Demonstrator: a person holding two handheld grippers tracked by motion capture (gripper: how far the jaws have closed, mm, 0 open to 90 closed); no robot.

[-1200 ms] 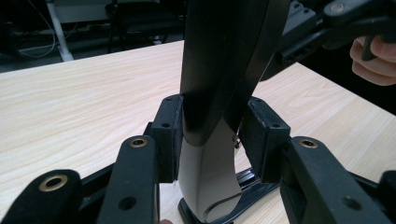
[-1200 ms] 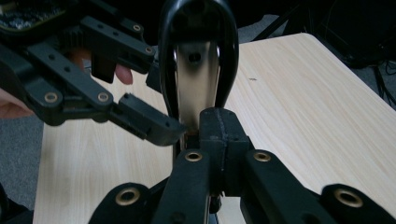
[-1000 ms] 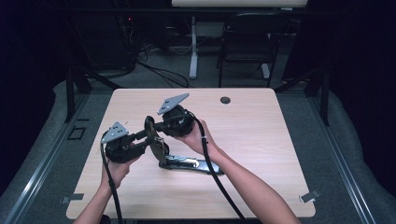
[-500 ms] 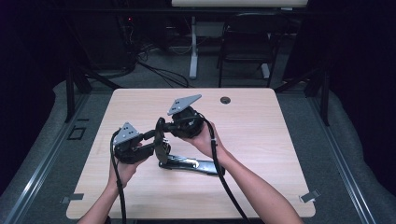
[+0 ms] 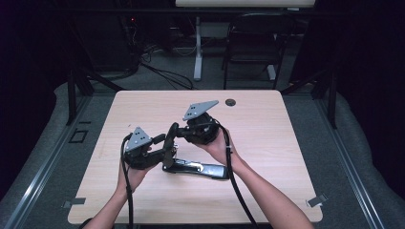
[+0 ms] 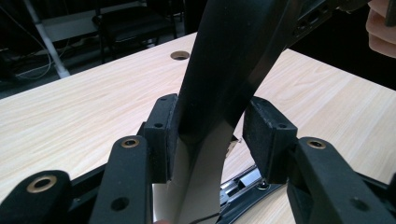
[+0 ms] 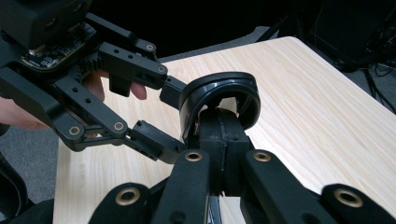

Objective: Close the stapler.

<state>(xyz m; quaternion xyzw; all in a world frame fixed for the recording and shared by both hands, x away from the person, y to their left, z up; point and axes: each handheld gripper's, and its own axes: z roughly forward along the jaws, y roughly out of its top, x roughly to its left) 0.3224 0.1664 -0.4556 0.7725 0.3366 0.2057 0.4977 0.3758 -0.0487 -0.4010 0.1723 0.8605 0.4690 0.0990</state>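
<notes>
A black and silver stapler (image 5: 198, 169) lies on the wooden table (image 5: 296, 143), its black top arm (image 5: 170, 143) swung up at the left end. My right gripper (image 5: 175, 130) comes in from the right and is shut on that arm's upper end (image 7: 219, 100), with my right gripper's jaws (image 7: 223, 140) closed under the curved cap. My left gripper (image 5: 166, 147) straddles the arm (image 6: 224, 70) lower down. Its jaws have just been opening. The arm stands between the pads (image 6: 268, 135), the left pad against it, a thin gap at the right one.
A round cable hole (image 5: 230, 102) sits near the table's far edge. Beyond the table stand a dark chair (image 5: 250, 45) and a white desk leg (image 5: 197, 52), with cables on the floor. Each gripper's cable trails back along a forearm toward the near edge.
Both grippers have shifted a little to the right over the table. The stapler's base has stayed where it was, with its top arm still raised.
</notes>
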